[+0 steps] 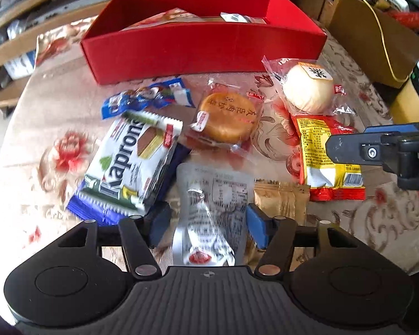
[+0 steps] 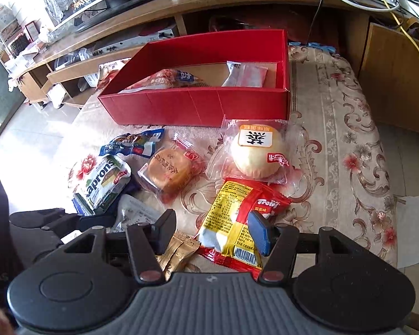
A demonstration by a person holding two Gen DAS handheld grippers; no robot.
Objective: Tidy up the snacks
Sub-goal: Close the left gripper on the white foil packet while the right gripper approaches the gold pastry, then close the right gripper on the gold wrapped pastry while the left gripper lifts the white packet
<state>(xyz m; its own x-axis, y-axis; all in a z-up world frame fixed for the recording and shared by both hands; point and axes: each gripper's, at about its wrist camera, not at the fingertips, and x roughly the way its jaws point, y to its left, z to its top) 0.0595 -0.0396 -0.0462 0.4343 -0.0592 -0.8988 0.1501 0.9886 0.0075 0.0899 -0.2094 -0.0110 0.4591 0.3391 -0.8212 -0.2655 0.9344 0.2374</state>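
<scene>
A silver pouch (image 1: pixel 212 203) lies between the fingers of my left gripper (image 1: pixel 208 226), which stands open; there is a slim gap at the left finger. My right gripper (image 2: pixel 212 231) is open over a yellow and red gummy pack (image 2: pixel 231 212), its blue pad at the pack's right edge, with a gold sachet (image 2: pixel 178 251) under the left finger. Beyond lie a Kapron wafer pack (image 1: pixel 131 164), a blue wrapper (image 1: pixel 145 97), a wrapped golden cake (image 1: pixel 226 120) and a wrapped white bun (image 1: pixel 307 89). The red box (image 1: pixel 204 53) behind holds two packets (image 2: pixel 167 81).
A floral cloth (image 2: pixel 335 139) covers the table. A wooden bench with shelves (image 2: pixel 153 8) and cables runs behind the box. A cardboard box (image 1: pixel 371 36) stands at the far right. A white sheet (image 2: pixel 413 229) lies past the table's right edge.
</scene>
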